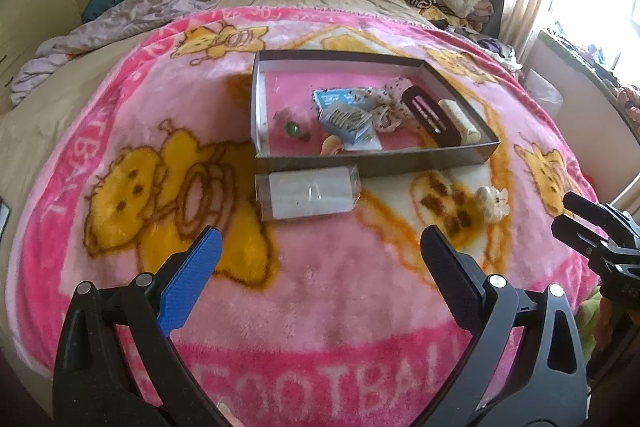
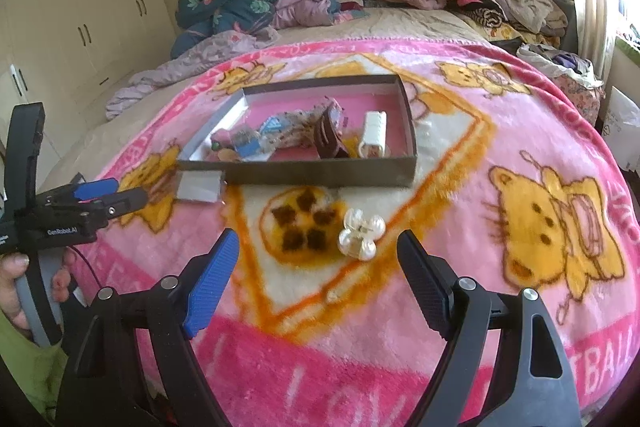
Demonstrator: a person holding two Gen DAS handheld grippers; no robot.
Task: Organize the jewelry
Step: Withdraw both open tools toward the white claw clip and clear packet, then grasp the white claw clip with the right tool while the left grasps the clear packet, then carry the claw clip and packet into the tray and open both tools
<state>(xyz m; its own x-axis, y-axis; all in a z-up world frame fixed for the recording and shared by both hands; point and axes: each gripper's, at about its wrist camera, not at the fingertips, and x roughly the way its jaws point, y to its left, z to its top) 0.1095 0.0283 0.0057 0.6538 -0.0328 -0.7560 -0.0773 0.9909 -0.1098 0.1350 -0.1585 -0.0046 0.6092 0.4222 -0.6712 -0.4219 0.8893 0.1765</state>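
A: From the left wrist view, the left gripper (image 1: pixel 320 247) hangs over the pink blanket (image 1: pixel 312 291) with its jaws wide apart and nothing between them. Just ahead lies a clear plastic case (image 1: pixel 308 193), touching the near wall of the shallow box (image 1: pixel 424 161). I'd say that case is its likely target.

B: How would you take it?

A: Come down square to its long sides, so the pads meet the flat faces. The plastic looks slick, and the plush blanket gives underneath.

B: Anything in the way?

A: The box wall sits right behind the case, so the far fingertip could bump it. Inside the box are a green bead (image 1: pixel 293 128), blue cards (image 1: pixel 344 115), a dark hair clip (image 1: pixel 430 115) and a white roll (image 1: pixel 460 121), loosely heaped.

B: And the right wrist view?

A: The right gripper (image 2: pixel 318 255) is also spread open and empty. The pearl flower clip (image 2: pixel 361 233) lies on the blanket, clear of the box's near wall, roughly centred ahead of the jaws. The left gripper shows at the left edge, in a hand (image 2: pixel 12 287). Clothes pile up at the bed's head, well apart.
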